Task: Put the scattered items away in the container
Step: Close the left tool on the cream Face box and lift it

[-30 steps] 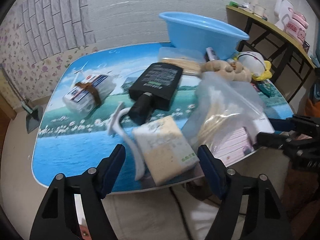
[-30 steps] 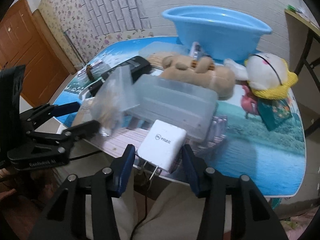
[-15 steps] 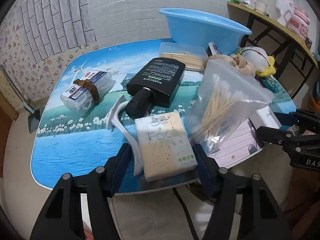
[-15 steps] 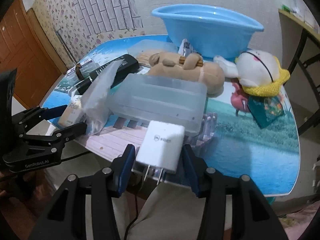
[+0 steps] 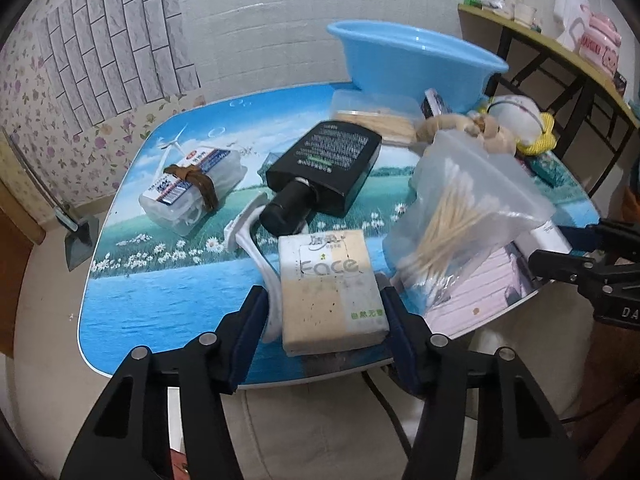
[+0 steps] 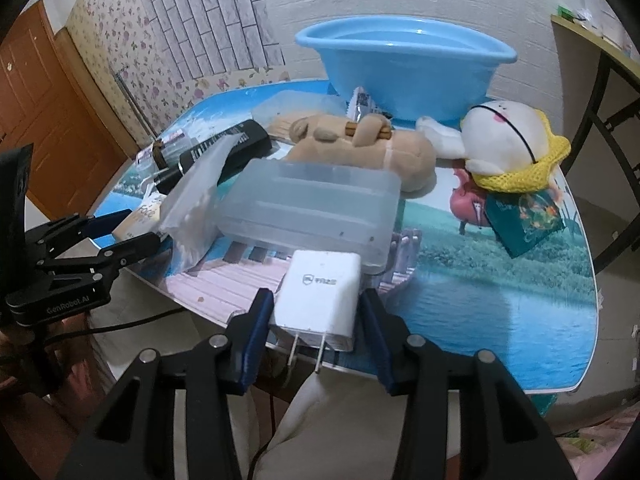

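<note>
Here, your left gripper (image 5: 324,312) is closing its jaws around the tissue pack (image 5: 330,294) at the table's (image 5: 160,312) near edge; the right pad touches it, the left stands just off. Your right gripper (image 6: 316,320) brackets the white charger (image 6: 320,292), jaws near its sides, contact uncertain. The blue basin (image 6: 404,64) stands at the far edge.

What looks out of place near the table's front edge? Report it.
The white charger overhangs the table edge, prongs out over the drop, between the right gripper's closing jaws. The tissue pack sits at the edge between the left gripper's closing jaws.
</note>
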A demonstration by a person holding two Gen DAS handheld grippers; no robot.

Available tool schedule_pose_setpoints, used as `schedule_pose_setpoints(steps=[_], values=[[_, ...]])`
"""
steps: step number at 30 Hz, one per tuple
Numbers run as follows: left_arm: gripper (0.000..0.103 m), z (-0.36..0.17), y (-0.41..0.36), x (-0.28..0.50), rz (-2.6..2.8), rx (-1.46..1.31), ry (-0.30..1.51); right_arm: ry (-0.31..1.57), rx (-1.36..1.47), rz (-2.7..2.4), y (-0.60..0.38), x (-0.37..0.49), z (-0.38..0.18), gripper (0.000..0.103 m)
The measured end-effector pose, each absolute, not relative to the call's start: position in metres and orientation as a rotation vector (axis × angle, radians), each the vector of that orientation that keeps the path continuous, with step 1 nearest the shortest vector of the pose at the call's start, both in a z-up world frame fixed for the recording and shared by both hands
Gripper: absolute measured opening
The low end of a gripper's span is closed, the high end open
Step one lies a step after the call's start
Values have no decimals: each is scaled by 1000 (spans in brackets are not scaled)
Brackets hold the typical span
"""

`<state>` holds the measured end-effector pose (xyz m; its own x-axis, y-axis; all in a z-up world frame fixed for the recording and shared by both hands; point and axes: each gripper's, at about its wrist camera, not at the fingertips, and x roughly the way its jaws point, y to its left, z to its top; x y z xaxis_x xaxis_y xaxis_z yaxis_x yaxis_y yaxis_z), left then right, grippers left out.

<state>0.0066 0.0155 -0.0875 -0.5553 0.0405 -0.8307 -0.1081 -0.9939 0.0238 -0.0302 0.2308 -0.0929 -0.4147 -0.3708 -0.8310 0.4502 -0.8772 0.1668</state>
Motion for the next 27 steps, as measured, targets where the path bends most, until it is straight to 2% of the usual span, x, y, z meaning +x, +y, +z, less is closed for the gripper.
schedule_pose_setpoints(steps=[14,17,27], values=[[65,-94,17,-6,2721,-1410,89,252,1289,-2332,219,-33,-96,46],[57,-92,15,-4,2721,-1407,68,235,1286,-2324,222,-32,-95,44],[51,-71,5,5,2747,-1349,26,109,1240,-2299,238,-30,-80,41]])
